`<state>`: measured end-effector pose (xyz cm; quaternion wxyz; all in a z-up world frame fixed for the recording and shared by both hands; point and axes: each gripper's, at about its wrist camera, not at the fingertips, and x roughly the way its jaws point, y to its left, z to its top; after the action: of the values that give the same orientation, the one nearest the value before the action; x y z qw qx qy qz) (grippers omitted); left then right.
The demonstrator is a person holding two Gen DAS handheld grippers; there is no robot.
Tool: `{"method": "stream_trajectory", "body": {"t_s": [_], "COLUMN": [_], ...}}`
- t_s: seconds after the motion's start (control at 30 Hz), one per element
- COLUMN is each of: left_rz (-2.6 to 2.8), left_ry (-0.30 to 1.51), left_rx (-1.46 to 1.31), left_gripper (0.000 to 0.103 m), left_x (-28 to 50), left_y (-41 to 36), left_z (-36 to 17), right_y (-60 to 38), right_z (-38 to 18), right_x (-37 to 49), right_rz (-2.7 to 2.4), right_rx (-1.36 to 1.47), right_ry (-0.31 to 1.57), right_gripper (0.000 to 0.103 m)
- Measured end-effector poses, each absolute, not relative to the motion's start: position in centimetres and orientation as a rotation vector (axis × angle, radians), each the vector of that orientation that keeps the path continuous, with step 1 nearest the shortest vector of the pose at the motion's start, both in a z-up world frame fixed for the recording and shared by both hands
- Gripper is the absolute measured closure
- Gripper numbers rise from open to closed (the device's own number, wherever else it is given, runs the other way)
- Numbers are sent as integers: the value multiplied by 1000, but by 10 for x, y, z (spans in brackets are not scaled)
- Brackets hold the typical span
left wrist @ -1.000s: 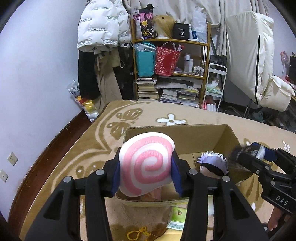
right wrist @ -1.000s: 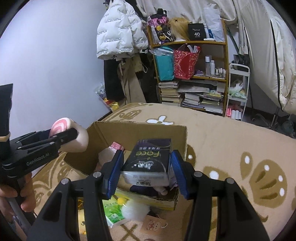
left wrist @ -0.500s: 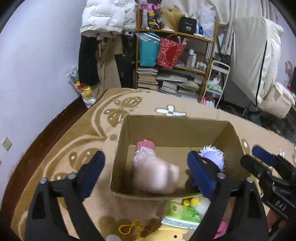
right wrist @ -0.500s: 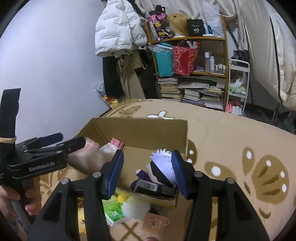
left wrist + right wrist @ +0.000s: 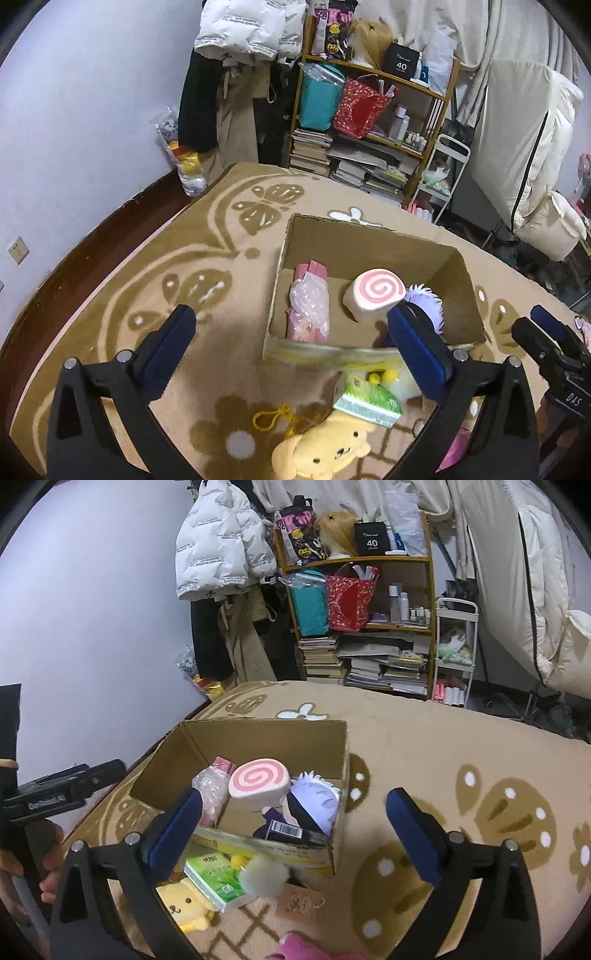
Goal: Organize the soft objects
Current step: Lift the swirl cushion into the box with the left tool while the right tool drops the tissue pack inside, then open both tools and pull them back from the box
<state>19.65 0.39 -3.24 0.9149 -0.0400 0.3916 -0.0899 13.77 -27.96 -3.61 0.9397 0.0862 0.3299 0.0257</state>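
An open cardboard box [image 5: 369,240] [image 5: 266,734] stands on the blanket. Inside lie a pink swirl roll plush [image 5: 373,297] [image 5: 258,784], a white-haired doll [image 5: 424,299] [image 5: 314,803], a pink packet in plastic [image 5: 310,306] [image 5: 212,788] and a black tissue pack [image 5: 290,829]. My left gripper [image 5: 291,345] is open and empty in front of the box. My right gripper [image 5: 295,821] is open and empty over the box's near right corner. A yellow dog plush [image 5: 325,452] [image 5: 184,910], a green tissue pack [image 5: 367,400] [image 5: 216,880] and a white pompom [image 5: 264,877] lie before the box.
A tan patterned blanket [image 5: 443,757] covers the surface. A pink soft thing [image 5: 306,947] lies at the near edge. A cluttered wooden shelf [image 5: 362,609] and hanging coats [image 5: 221,542] stand at the back. The other gripper shows at the right of the left view [image 5: 554,350].
Both grippers opened and pulled back. The swirl roll plush dropped from my left gripper into the box. The black tissue pack dropped from my right gripper into the box.
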Motion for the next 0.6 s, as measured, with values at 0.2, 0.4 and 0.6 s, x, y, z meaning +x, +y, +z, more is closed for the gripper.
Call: {"method": "stream_trajectory", "body": {"t_s": [0.2,0.4,0.6], "left_rz": [-172,-188,-242], "left_ry": [819,862,918], "left_rx": [-78,-39,-38], "left_gripper": [0,0,0], "left_x": [178,162,154], "left_y": [12,8,4], "left_z": [-29,-32,-38], "right_y": [-284,-287,-288], "right_z": [-26,-20,-24], "right_x": [120,106,90], "right_rz": [31,18,42], "right_rx": [183,188,217], "right_ry": [674,690,716], "right_gripper": [0,0,0]}}
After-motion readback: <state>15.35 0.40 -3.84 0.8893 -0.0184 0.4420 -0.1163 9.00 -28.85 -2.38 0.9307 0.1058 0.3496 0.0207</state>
